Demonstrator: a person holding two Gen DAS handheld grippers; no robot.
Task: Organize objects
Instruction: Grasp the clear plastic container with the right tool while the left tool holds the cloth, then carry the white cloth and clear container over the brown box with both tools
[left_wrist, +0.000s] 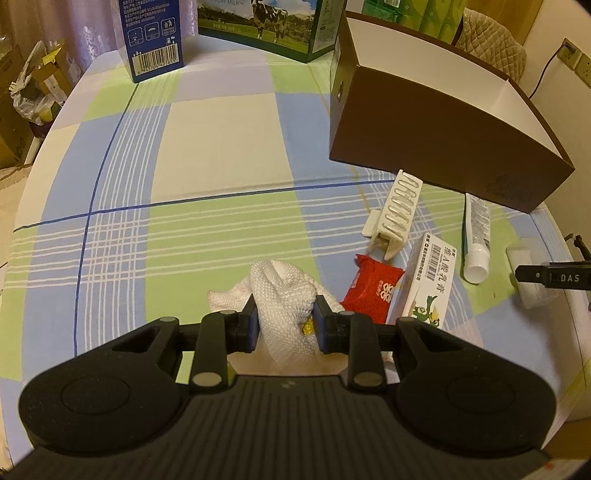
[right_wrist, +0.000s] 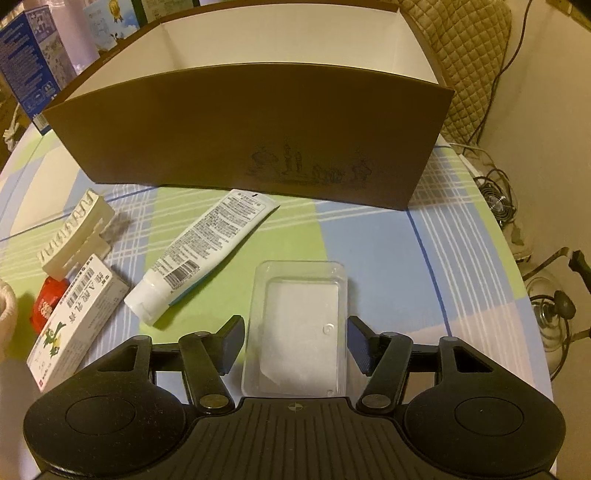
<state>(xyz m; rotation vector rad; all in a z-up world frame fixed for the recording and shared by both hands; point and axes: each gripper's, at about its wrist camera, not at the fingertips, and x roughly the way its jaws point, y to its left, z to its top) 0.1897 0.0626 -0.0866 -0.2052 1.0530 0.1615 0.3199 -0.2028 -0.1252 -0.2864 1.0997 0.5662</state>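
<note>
Near the front edge of the worktop (left_wrist: 221, 155), the left hand-held gripper (left_wrist: 284, 321) is pinching a bunched white cloth (left_wrist: 284, 291) between its fingers, seemingly to carry it to the brown box (left_wrist: 436, 147) that stands open at the back right, the likely place for collecting everything. A small yellow scrap shows by the right finger, too small to identify. The right hand-held gripper (right_wrist: 295, 343) is spread, its fingers on either side of a clear plastic tray (right_wrist: 299, 325) without visibly touching it, apparently lined up for a grasp. Between cloth and tray, loose on the checked covering, lie a red packet (left_wrist: 373, 291), a white carton (left_wrist: 424, 277), a white tube (right_wrist: 207, 247) whose flat end reaches the box wall, and a cream ribbed clip (left_wrist: 395, 218). The box floor is hidden from both views, so its contents cannot be told. Cartons at the back edge are cut off.
</note>
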